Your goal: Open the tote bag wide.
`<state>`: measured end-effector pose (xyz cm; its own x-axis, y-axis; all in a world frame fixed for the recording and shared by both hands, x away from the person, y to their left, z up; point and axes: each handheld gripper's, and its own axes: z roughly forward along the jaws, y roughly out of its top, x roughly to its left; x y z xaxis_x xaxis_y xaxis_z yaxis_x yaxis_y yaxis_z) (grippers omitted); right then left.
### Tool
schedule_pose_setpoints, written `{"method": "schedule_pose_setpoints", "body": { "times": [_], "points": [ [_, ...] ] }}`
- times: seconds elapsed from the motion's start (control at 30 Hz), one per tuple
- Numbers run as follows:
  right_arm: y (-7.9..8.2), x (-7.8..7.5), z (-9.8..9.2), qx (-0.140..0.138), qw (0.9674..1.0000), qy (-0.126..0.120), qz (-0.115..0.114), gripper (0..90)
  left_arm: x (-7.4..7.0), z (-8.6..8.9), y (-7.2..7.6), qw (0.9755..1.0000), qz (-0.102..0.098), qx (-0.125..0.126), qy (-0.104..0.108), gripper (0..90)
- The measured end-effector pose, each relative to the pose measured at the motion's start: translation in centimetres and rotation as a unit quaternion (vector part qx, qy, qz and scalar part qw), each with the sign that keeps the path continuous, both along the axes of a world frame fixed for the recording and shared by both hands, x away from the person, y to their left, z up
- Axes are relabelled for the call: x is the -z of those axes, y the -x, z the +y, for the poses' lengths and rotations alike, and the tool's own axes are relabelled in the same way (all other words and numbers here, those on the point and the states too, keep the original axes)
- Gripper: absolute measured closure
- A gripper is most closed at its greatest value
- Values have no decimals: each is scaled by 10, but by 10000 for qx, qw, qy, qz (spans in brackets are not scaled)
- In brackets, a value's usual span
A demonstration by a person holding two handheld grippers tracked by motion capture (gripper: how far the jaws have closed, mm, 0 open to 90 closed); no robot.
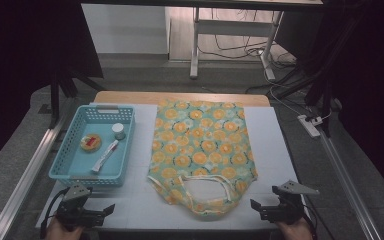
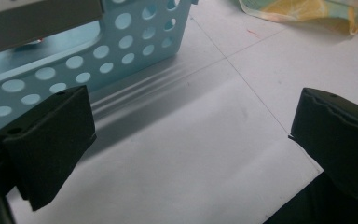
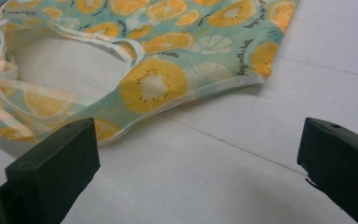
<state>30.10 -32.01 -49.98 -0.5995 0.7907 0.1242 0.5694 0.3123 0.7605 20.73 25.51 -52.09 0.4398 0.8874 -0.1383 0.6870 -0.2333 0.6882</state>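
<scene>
Bag (image 1: 202, 150) of thin, orange-slice-print cloth lies flat just right of the basket (image 1: 72, 172), a perforated blue plastic box; its looped drawstring end faces the person. Left gripper (image 1: 111, 209) and right gripper (image 1: 254, 205) flank that end, jaws wide, empty.

In front of me a fabric bag (image 1: 202, 150) lies flat on the white counter (image 1: 275, 150), pale green and printed all over with orange slices. Its open mouth faces me, slightly rumpled, with the pale handles (image 1: 215, 182) looped loosely across the opening. Just beside it on my left sits a light blue perforated basket (image 1: 62, 157).
</scene>
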Motion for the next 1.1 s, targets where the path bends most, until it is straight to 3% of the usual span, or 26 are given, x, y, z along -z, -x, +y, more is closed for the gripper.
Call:
{"method": "schedule_pose_setpoints", "body": {
  "times": [0.27, 0.5, 1.1],
  "points": [
    [0, 0, 3, -239, 9997, 64, 38, 0, 0, -1, 1, 10000, -14, 57, -18, 0],
    [-1, 0, 1, -224, 9997, -15, 75, 0, 0, 0, 0, 10000, 1, 70, -1, 0],
    [2, -1, 6, -398, 9990, 173, -110, 0, 0, 1, 0, 9999, -2, 120, 86, 0]
  ]
}}
